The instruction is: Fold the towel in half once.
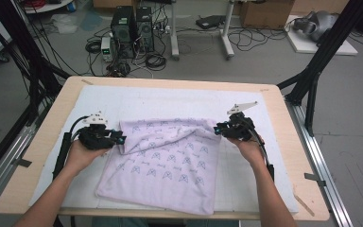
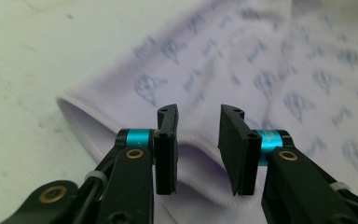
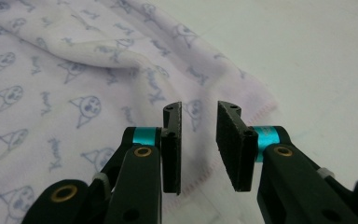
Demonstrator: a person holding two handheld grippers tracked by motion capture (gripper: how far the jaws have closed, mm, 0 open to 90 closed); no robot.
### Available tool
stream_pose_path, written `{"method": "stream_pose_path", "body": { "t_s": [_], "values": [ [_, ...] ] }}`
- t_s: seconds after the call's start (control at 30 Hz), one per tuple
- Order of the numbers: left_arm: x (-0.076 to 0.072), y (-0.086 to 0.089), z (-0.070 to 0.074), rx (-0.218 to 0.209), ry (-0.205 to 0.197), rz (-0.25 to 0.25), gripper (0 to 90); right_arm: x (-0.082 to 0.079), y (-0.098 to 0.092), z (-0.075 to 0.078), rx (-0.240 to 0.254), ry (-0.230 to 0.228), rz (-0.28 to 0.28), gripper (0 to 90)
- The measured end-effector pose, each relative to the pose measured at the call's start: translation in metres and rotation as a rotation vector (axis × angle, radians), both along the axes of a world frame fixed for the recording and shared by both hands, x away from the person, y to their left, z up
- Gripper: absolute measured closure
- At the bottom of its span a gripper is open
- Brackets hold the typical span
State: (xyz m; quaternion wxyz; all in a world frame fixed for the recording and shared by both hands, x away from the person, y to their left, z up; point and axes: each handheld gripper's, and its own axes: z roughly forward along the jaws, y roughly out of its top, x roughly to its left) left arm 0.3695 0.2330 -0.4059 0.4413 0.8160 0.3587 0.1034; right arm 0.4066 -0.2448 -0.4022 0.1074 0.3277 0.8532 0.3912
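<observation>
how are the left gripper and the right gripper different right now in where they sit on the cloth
The left gripper sits at the cloth's far left corner, where the edge is folded over double; the right gripper sits at the far right corner, where a single stitched edge lies flat. The left gripper is nearer the person, the right gripper farther up the table. Both have their jaws apart, pressing on nothing.
</observation>
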Motion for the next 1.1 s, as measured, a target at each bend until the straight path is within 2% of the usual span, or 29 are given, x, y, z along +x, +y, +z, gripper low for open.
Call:
{"method": "stream_pose_path", "body": {
  "t_s": [0.1,0.17,0.23,0.27,0.33,0.37,0.47,0.53,0.57,0.67,0.77,0.83,0.93,1.0,1.1],
  "values": [
    [0.01,-0.011,-0.006,0.016,0.021,-0.009,65.9,0.002,0.011,-0.005,-0.015,-0.003,0.029,69.1],
    [0.013,-0.02,-0.012,0.053,0.047,-0.04,66.1,0.005,0.015,-0.011,-0.036,0.018,0.033,67.2],
    [0.012,-0.026,-0.019,0.089,0.096,-0.092,79.4,0.007,0.017,-0.018,-0.06,0.049,0.035,71.2],
    [0.011,-0.028,-0.021,0.108,0.107,-0.111,82.1,0.007,0.017,-0.02,-0.068,0.062,0.051,78.7],
    [0.005,-0.028,-0.02,0.105,0.095,-0.126,83.6,0.004,0.016,-0.021,-0.085,0.065,0.078,85.9],
    [0.003,-0.027,-0.02,0.097,0.099,-0.125,83.6,0.002,0.015,-0.021,-0.075,0.071,0.087,85.9],
    [-0.002,-0.023,-0.02,0.108,0.118,-0.133,83.0,-0.003,0.011,-0.022,-0.082,0.076,0.091,85.6],
    [-0.004,-0.023,-0.021,0.119,0.142,-0.162,81.0,-0.005,0.009,-0.024,-0.095,0.092,0.09,85.3],
    [-0.005,-0.023,-0.02,0.121,0.145,-0.167,79.9,-0.006,0.007,-0.025,-0.086,0.102,0.092,84.6],
    [-0.006,-0.021,-0.016,0.111,0.13,-0.163,76.3,-0.009,0.005,-0.021,-0.074,0.087,0.105,79.8],
    [-0.004,-0.014,-0.009,0.076,0.08,-0.115,75.3,-0.01,0.002,-0.011,-0.03,0.029,0.09,77.7],
    [0.0,-0.011,-0.005,0.056,0.045,-0.073,76.5,-0.008,0.001,-0.006,-0.028,0.003,0.067,77.2],
    [0.008,-0.013,-0.003,0.054,0.018,-0.034,78.4,0.001,0.0,-0.002,-0.024,-0.017,0.037,75.5],
    [0.013,-0.017,-0.007,0.067,0.03,-0.041,78.1,0.006,0.0,-0.003,-0.01,-0.012,0.022,75.1],
    [0.015,-0.026,-0.019,0.127,0.076,-0.086,76.5,0.01,0.004,-0.012,-0.079,0.02,0.027,72.4]
  ]
}}
